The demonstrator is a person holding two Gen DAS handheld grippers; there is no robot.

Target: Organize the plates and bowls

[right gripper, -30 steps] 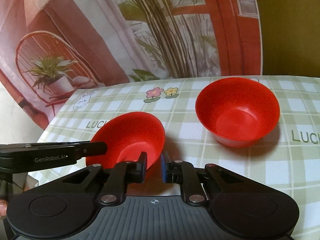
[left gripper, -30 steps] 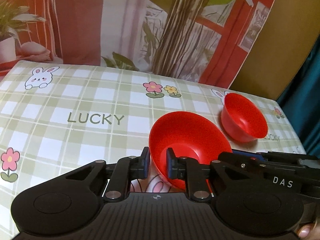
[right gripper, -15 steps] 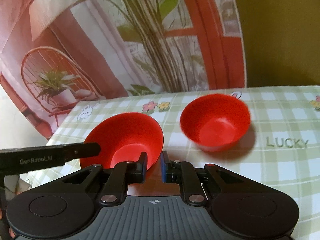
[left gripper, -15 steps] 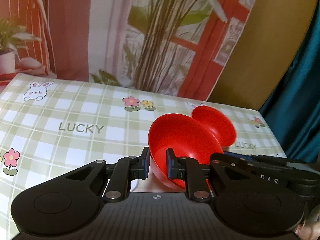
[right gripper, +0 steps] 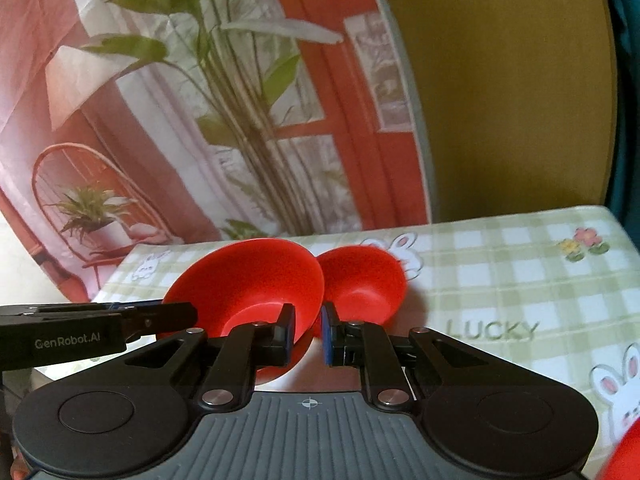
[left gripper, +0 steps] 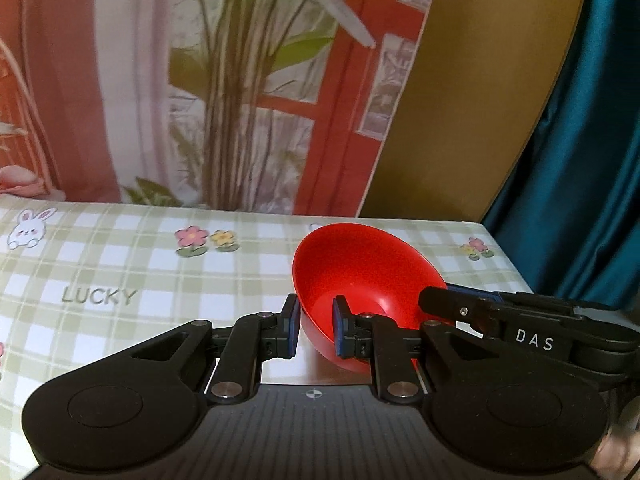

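Both grippers hold one red bowl (left gripper: 366, 280) by opposite sides of its rim, lifted above the checked tablecloth. My left gripper (left gripper: 314, 330) is shut on its left rim, one finger inside and one outside. My right gripper (right gripper: 307, 330) is shut on the right rim of the same bowl (right gripper: 248, 284). A second, smaller red bowl (right gripper: 360, 280) sits on the cloth just behind and right of the held one in the right wrist view; in the left wrist view the held bowl hides it.
The table carries a green checked tablecloth (left gripper: 120, 272) with rabbits, flowers and LUCKY lettering. A printed backdrop (left gripper: 200, 80) hangs behind the far edge. A teal curtain (left gripper: 580, 160) is at the right. A red edge of another object (right gripper: 624, 460) shows at the lower right.
Both grippers have carried the held bowl to the right, toward the smaller bowl. It now overlaps that bowl in the right wrist view and hides it in the left wrist view.
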